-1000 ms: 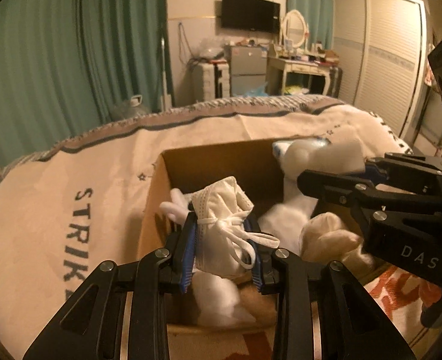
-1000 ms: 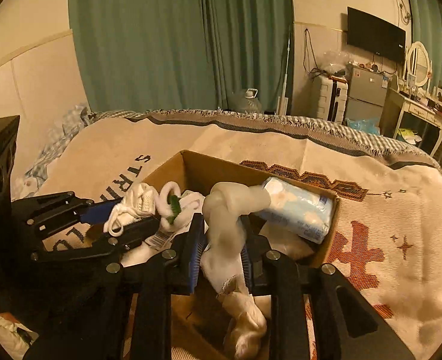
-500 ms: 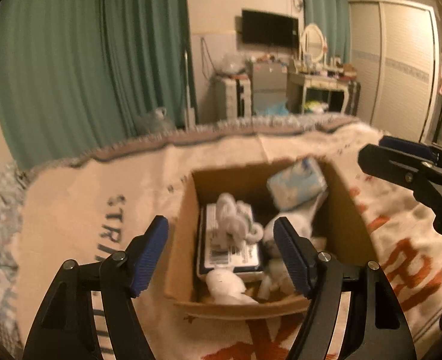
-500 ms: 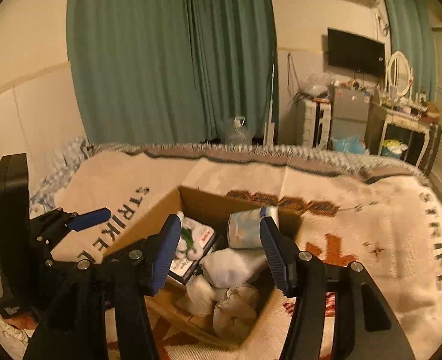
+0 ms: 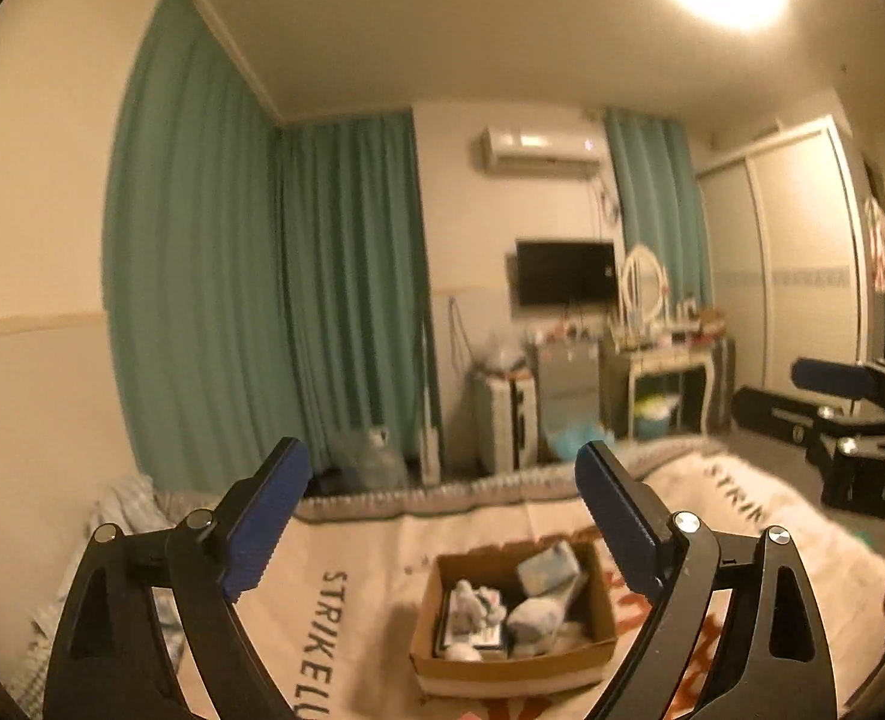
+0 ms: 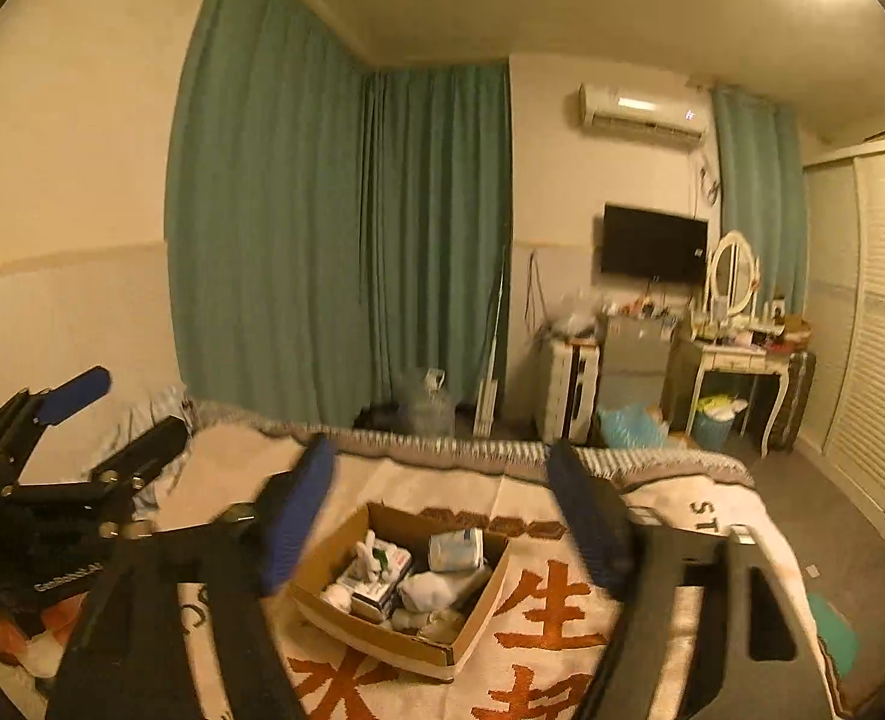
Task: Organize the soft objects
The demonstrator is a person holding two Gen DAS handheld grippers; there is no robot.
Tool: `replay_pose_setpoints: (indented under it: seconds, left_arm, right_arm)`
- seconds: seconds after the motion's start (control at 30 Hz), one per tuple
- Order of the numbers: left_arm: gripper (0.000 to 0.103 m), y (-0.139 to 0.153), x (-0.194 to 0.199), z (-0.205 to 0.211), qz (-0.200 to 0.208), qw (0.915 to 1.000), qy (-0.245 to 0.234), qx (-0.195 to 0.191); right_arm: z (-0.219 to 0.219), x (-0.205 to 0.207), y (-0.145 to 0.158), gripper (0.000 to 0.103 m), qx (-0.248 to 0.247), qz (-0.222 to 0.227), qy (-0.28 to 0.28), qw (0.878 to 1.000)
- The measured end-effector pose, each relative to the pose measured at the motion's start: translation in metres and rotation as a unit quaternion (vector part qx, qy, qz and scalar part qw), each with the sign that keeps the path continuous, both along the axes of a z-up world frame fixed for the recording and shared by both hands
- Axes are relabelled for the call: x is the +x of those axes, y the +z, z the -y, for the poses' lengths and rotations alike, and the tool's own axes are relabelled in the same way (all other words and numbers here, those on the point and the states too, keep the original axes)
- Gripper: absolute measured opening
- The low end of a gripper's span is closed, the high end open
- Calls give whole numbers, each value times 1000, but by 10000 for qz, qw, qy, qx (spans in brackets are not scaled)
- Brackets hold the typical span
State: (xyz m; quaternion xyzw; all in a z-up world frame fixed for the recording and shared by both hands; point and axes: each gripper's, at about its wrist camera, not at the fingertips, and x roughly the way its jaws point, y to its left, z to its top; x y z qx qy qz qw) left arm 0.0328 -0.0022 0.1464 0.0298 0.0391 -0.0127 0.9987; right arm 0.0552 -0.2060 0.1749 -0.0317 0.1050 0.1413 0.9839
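Both the left gripper [image 5: 439, 531] and right gripper [image 6: 442, 525] hang spread and empty well above the cardboard box [image 6: 403, 591], whose loosely heaped white soft items [image 6: 436, 591] could spill if the box gets nudged.

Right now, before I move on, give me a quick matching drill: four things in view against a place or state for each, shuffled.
Things:
1. left gripper
2. cardboard box
3. curtains
4. television

Descriptions:
a. mounted on the far wall
b. teal, hanging closed
c. open, holding nothing
d. on the blanket, filled with soft items

Pairs: 1-c, 2-d, 3-b, 4-a
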Motion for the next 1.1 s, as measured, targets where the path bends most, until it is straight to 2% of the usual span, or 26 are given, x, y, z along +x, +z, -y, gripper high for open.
replay_pose_setpoints:
  seconds: [0.03, 0.07, 0.23, 0.33, 0.43, 0.57, 0.67, 0.8, 1.1]
  left_arm:
    - [94, 1, -8, -1, 59, 10000, 27, -55]
    - [94, 1, -13, -2, 85, 9999, 49, -89]
    - [95, -22, -16, -11, -113, 9996, 114, -251]
    - [95, -43, -7, -16, -273, 9986, 162, -413]
    - [95, -71, 2, -19, -488, 9972, 91, -562]
    - [95, -108, 14, -7, -779, 9962, 256, -277]
    - [95, -128, 29, -5, -1016, 9941, 334, -186]
    - [95, -140, 36, -8, -1223, 9914, 384, -248]
    - [95, -143, 35, -7, -1274, 9908, 381, -242]
  right_arm:
    - [1, -6, 1, 99, 24, 48, -8, 10000]
    - [3, -16, 2, 103, 65, 117, -64, 9999]
    - [9, -33, -16, 103, 234, 90, -222, 9994]
    - [8, -26, -40, 103, 333, -22, -100, 9994]
    - [7, -10, -77, 103, 287, -246, -1, 9993]
    - [6, 13, -123, 103, 361, -562, -165, 9976]
    - [6, 26, -143, 103, 382, -776, -258, 9959]
    - [6, 32, -153, 103, 309, -854, -343, 9953]
    - [10, 37, -156, 103, 309, -948, -414, 9942]
